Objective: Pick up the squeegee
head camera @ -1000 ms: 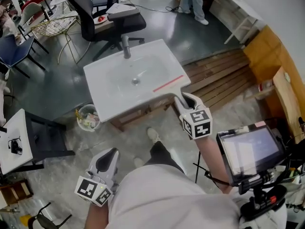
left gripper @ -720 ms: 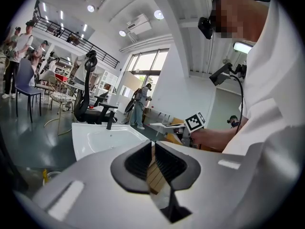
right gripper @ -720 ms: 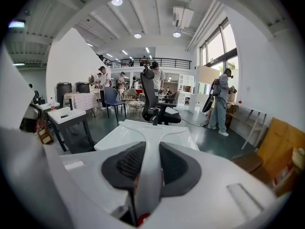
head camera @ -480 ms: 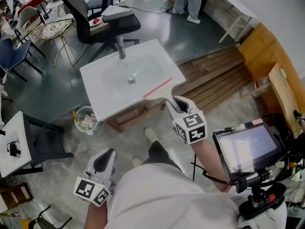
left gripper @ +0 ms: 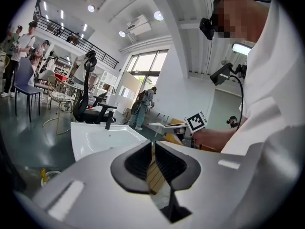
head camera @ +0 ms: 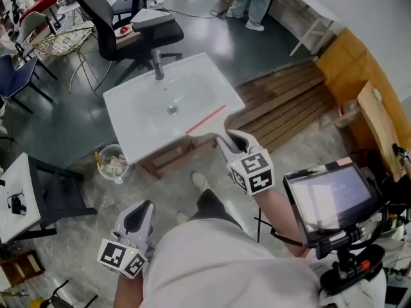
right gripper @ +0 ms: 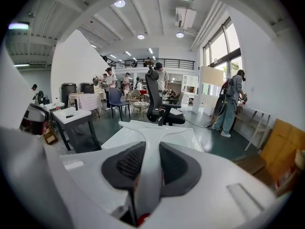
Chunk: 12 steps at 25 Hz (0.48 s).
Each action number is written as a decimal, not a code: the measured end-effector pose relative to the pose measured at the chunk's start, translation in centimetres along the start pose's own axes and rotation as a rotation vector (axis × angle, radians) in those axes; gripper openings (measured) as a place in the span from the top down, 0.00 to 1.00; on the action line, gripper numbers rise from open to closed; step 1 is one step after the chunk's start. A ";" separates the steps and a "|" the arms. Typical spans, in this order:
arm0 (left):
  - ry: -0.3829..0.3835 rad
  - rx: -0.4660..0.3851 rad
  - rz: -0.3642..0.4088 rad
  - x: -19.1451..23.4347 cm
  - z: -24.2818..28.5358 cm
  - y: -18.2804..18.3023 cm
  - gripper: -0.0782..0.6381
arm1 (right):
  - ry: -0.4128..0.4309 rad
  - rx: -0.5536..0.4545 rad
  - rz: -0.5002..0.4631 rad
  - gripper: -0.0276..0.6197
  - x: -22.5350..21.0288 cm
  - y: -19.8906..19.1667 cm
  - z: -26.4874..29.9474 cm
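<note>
**Squeegee gripped at the sink's rim**

The white sink fills the middle of the head view. The squeegee, with its red strip, sits along the sink's front right rim. Its white handle is clamped between the pads of the right gripper. From above it is hard to say whether the blade has cleared the rim. A good lift needs a firm clamp and a straight rise with the blade level. The left gripper hangs low, jaws almost together on nothing. No writing is readable, only square markers on the 2 cubes.

Head view steeply overhead, gripper views low, all sharing sink
</note>
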<state>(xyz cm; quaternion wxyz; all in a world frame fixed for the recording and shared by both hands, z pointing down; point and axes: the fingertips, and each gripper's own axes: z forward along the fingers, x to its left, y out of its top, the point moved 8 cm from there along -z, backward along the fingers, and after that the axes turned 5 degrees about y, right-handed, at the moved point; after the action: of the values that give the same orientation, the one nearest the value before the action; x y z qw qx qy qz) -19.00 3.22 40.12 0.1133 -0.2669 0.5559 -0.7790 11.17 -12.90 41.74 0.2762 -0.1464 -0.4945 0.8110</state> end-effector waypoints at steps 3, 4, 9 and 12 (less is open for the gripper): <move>-0.002 0.002 0.000 0.1 0.0 0.0 0.85 | -0.001 0.000 0.002 0.81 0.0 0.0 0.0; -0.002 0.002 -0.001 0.2 0.0 0.1 0.85 | -0.002 0.001 0.001 0.81 0.0 0.0 0.0; -0.001 0.001 -0.003 0.3 0.0 0.1 0.85 | -0.003 0.005 0.000 0.81 0.0 0.0 0.2; -0.003 0.001 -0.004 0.2 0.1 0.1 0.85 | -0.005 0.008 0.002 0.81 -0.1 -0.1 0.2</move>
<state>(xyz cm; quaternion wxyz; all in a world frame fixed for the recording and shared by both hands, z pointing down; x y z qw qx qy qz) -19.15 3.00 40.16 0.1126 -0.2694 0.5546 -0.7792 11.23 -13.06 41.91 0.2748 -0.1439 -0.4916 0.8137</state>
